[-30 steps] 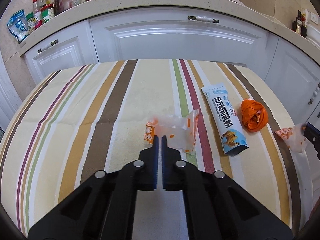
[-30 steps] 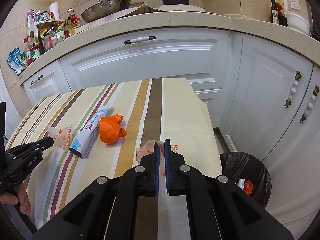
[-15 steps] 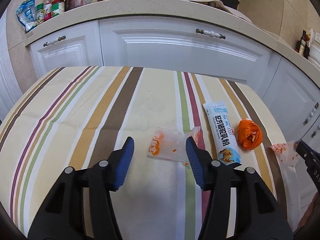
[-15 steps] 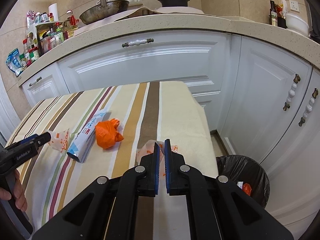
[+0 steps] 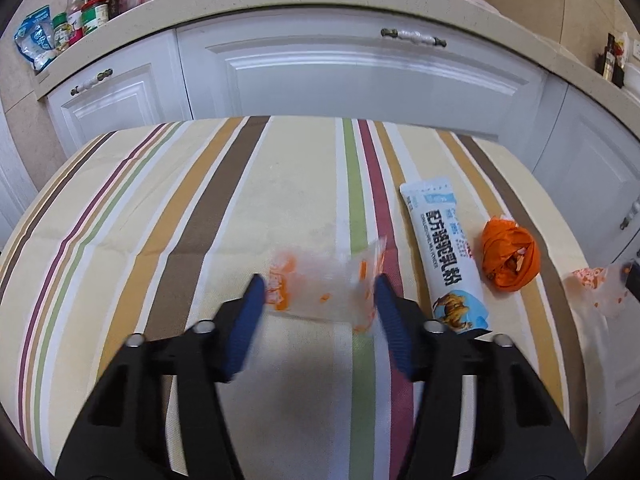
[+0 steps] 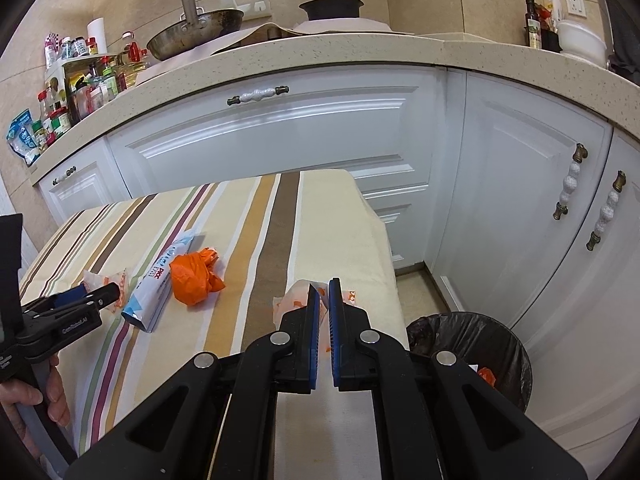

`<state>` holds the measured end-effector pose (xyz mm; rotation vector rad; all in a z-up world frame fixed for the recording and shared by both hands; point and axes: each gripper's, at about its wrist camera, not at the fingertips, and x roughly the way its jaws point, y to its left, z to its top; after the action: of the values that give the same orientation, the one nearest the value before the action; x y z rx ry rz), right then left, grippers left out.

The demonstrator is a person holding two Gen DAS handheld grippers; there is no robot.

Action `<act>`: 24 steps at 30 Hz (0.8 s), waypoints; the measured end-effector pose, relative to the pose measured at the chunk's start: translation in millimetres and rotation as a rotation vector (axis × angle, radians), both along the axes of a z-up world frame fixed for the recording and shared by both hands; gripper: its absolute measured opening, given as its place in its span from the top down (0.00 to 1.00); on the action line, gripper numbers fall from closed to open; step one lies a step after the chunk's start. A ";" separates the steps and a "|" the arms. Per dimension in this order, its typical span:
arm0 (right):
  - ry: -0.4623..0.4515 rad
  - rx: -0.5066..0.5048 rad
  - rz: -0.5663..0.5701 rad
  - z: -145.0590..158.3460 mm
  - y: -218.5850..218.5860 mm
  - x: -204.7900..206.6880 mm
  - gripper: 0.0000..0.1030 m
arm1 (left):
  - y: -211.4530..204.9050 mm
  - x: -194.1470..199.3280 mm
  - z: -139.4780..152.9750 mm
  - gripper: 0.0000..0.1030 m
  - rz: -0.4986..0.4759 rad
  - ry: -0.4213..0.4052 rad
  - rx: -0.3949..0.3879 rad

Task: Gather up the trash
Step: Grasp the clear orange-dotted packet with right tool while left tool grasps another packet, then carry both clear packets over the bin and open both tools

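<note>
A clear wrapper with orange print (image 5: 322, 286) lies on the striped tablecloth (image 5: 160, 216). My left gripper (image 5: 319, 292) is open, its blue fingers either side of that wrapper; it also shows in the right wrist view (image 6: 98, 294). My right gripper (image 6: 324, 286) is shut on a second clear orange-printed wrapper (image 6: 294, 300), near the table's right edge; that wrapper shows in the left wrist view (image 5: 598, 286). A white and blue milk powder sachet (image 5: 446, 258) and a crumpled orange bag (image 5: 510, 258) lie between the two wrappers.
A black-lined trash bin (image 6: 480, 354) stands on the floor right of the table, with some trash inside. White kitchen cabinets (image 6: 280, 140) lie behind. The counter (image 6: 320, 50) holds bottles, a pan and a pot.
My left gripper opened from shut and now straddles the clear wrapper. My right gripper stayed shut on its wrapper and barely moved.
</note>
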<state>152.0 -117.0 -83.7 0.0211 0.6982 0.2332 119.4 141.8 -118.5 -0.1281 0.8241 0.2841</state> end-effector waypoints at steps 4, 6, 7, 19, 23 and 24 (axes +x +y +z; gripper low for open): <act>-0.001 0.004 -0.001 -0.4 -1.8 0.7 0.95 | -2.0 -0.7 1.6 0.59 -0.010 -0.005 0.015; 0.000 0.005 -0.001 -0.6 -2.1 0.7 0.95 | -3.0 -0.4 1.3 0.63 -0.019 -0.001 0.016; 0.000 0.005 -0.002 -0.8 -2.1 0.5 0.95 | -3.2 -0.1 1.6 0.66 -0.022 -0.002 0.016; -0.039 0.008 -0.015 9.6 -7.6 -11.7 0.95 | -10.7 -23.5 34.2 0.76 -0.025 -0.082 0.060; -0.068 -0.001 -0.039 18.9 -17.0 -22.7 0.95 | -31.3 -37.0 59.5 0.76 -0.062 -0.141 0.073; -0.078 -0.001 -0.049 22.3 -21.7 -26.8 0.95 | -36.5 -38.2 63.3 0.76 -0.073 -0.148 0.071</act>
<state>125.2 -138.6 -61.5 0.0280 0.6195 0.1860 81.2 105.3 -55.2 -0.0518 0.6692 0.2318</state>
